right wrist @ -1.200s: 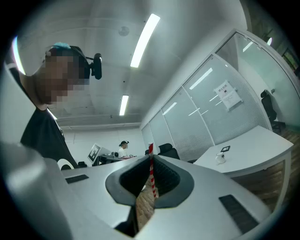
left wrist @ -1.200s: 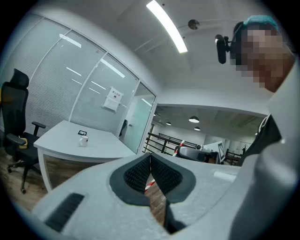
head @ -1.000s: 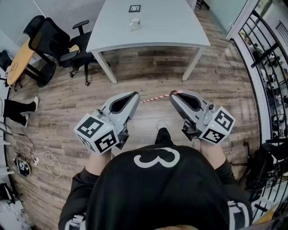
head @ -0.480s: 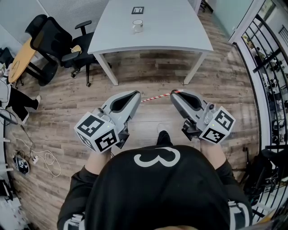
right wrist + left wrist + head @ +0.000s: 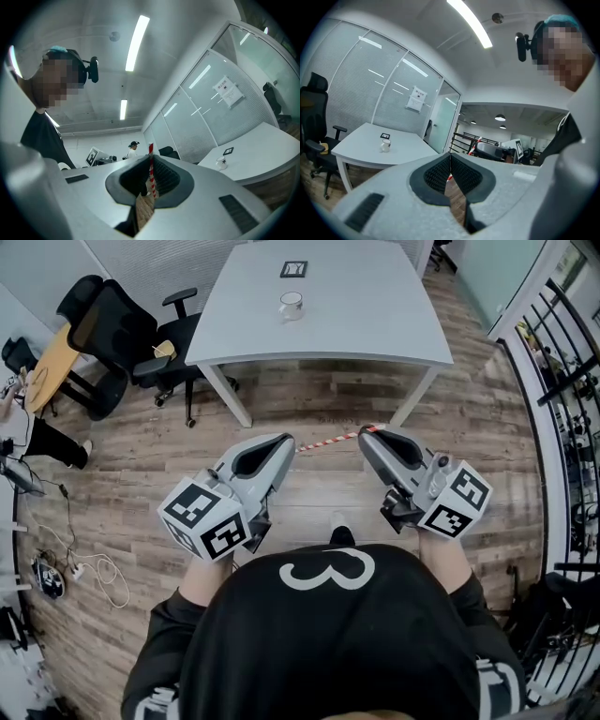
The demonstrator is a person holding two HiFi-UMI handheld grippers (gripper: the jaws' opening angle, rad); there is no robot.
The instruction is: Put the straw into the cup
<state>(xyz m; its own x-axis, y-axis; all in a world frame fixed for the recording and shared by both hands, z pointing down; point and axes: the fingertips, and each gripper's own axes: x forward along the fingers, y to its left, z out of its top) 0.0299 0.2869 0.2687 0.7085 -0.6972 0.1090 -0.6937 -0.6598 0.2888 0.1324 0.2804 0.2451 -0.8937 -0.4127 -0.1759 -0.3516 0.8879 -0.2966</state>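
A white cup point(image 5: 292, 305) stands on the grey table point(image 5: 375, 324) ahead; it also shows small in the left gripper view point(image 5: 386, 146) and the right gripper view point(image 5: 221, 163). My right gripper point(image 5: 367, 433) is shut on a red-and-white striped straw point(image 5: 323, 442), which sticks out leftward toward the left gripper's tip. In the right gripper view the straw point(image 5: 151, 173) runs up between the closed jaws. My left gripper point(image 5: 286, 441) is shut with nothing in it, beside the straw's free end. Both grippers hang over the wooden floor, short of the table.
A small square marker card point(image 5: 293, 269) lies on the table behind the cup. Black office chairs point(image 5: 112, 329) stand left of the table, a metal railing point(image 5: 562, 362) runs along the right. A cable and plug point(image 5: 84, 573) lie on the floor at left.
Both grippers and the person have moved forward toward the table; the table and cup sit lower and nearer in the head view. The straw stays gripped the same way.
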